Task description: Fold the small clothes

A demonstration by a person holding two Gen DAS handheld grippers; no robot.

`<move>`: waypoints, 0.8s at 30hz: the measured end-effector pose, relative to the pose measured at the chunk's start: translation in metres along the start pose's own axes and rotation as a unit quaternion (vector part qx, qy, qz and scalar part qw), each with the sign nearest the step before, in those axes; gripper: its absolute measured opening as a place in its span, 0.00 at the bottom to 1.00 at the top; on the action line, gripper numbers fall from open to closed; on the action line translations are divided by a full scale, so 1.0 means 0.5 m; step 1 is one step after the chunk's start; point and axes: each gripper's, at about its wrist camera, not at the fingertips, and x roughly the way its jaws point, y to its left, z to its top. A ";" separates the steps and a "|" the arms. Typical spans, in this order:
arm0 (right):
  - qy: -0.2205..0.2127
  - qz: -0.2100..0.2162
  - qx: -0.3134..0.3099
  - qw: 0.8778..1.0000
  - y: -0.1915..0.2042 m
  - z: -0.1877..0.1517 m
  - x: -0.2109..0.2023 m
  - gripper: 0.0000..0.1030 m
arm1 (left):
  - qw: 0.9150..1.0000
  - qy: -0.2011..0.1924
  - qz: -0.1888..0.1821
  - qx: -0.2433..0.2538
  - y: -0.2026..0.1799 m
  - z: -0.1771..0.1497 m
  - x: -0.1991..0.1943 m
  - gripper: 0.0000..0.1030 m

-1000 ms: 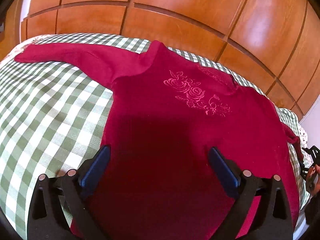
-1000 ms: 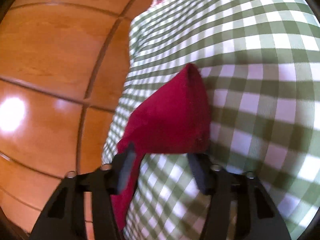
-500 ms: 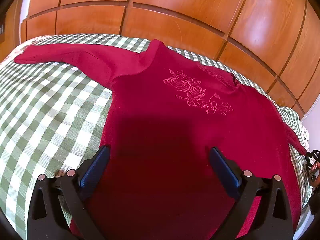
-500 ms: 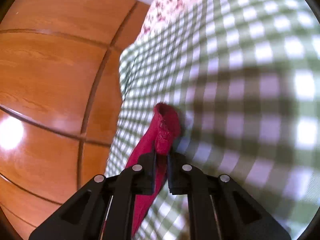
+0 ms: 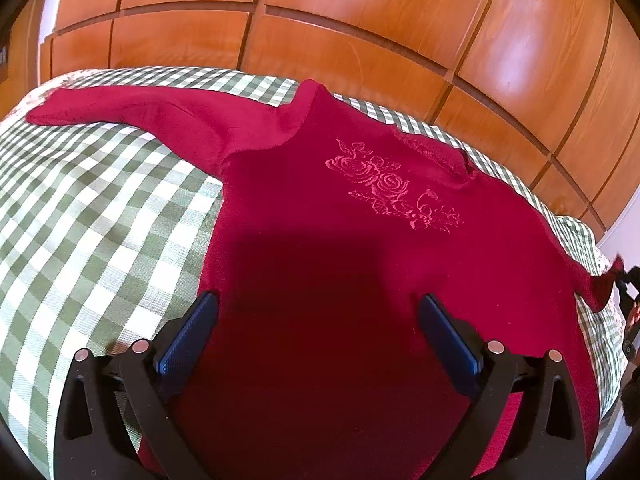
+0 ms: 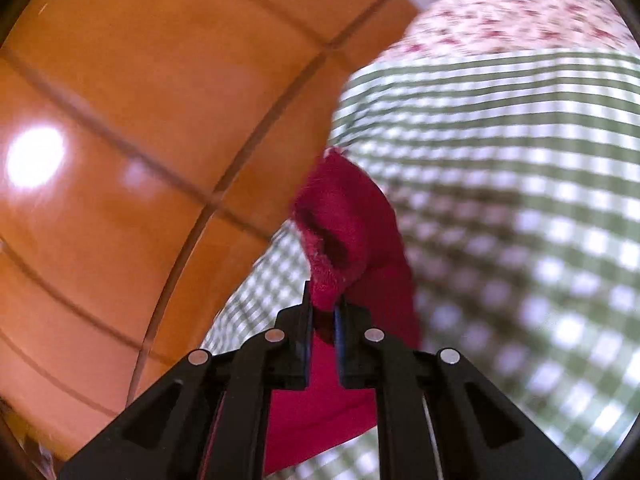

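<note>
A dark red sweater (image 5: 360, 248) with a pink rose embroidery lies face up on a green checked bedspread (image 5: 92, 216). Its left sleeve (image 5: 132, 114) stretches out flat to the far left. My left gripper (image 5: 316, 320) is open and empty, hovering over the sweater's lower body. My right gripper (image 6: 323, 312) is shut on the cuff of the right sleeve (image 6: 344, 232) and holds it lifted off the bedspread (image 6: 520, 184). That sleeve end also shows in the left wrist view (image 5: 604, 284) at the far right edge, beside the right gripper.
A wooden panelled headboard (image 5: 360, 32) runs along the far side of the bed and fills the left of the right wrist view (image 6: 120, 140). A floral sheet (image 6: 512, 20) shows beyond the checked cover. The bed's right edge lies near the lifted sleeve.
My right gripper closed on the right sleeve cuff and has lifted it off the bedspread. My left gripper has stayed open over the sweater's body.
</note>
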 end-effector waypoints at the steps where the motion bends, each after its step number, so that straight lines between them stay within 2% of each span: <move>1: 0.011 0.007 -0.017 1.000 0.026 -0.019 0.008 0.07 | 1.000 -0.001 0.000 -0.001 0.000 0.000 0.000 0.96; 4: 0.043 0.029 -0.063 0.997 0.094 -0.074 0.030 0.07 | 1.000 -0.002 -0.002 -0.002 -0.001 -0.001 -0.001 0.96; 9: 0.112 0.098 -0.120 0.982 0.216 -0.197 0.075 0.07 | 1.000 -0.003 -0.004 -0.004 -0.002 -0.003 -0.003 0.96; 12: 0.151 0.138 -0.154 0.967 0.279 -0.273 0.100 0.07 | 1.000 -0.003 -0.003 -0.004 -0.003 -0.003 -0.003 0.96; 14: 0.180 0.161 -0.194 0.951 0.319 -0.324 0.120 0.07 | 1.000 -0.003 -0.003 -0.004 -0.003 -0.003 -0.003 0.96; 16: 0.200 0.160 -0.238 0.937 0.343 -0.372 0.137 0.11 | 1.000 -0.003 -0.003 -0.004 -0.002 -0.003 -0.003 0.96; 17: 0.213 0.141 -0.270 0.928 0.351 -0.401 0.153 0.13 | 1.000 -0.003 -0.003 -0.004 -0.003 -0.003 -0.003 0.96; 18: 0.218 0.129 -0.287 0.924 0.352 -0.417 0.160 0.21 | 1.000 -0.003 -0.003 -0.004 -0.003 -0.003 -0.003 0.96; 19: 0.224 0.115 -0.305 0.919 0.349 -0.432 0.168 0.43 | 1.000 -0.003 -0.003 -0.004 -0.003 -0.003 -0.003 0.96; 21: 0.221 0.098 -0.337 0.910 0.340 -0.454 0.170 0.69 | 1.000 -0.003 -0.003 -0.004 -0.003 -0.003 -0.003 0.96; 23: 0.205 0.101 -0.360 0.905 0.336 -0.471 0.144 0.76 | 1.000 -0.001 0.000 -0.002 -0.004 -0.001 0.000 0.96; 24: 0.193 0.098 -0.367 0.905 0.333 -0.477 0.127 0.87 | 1.000 0.002 0.006 0.001 -0.008 0.000 0.001 0.96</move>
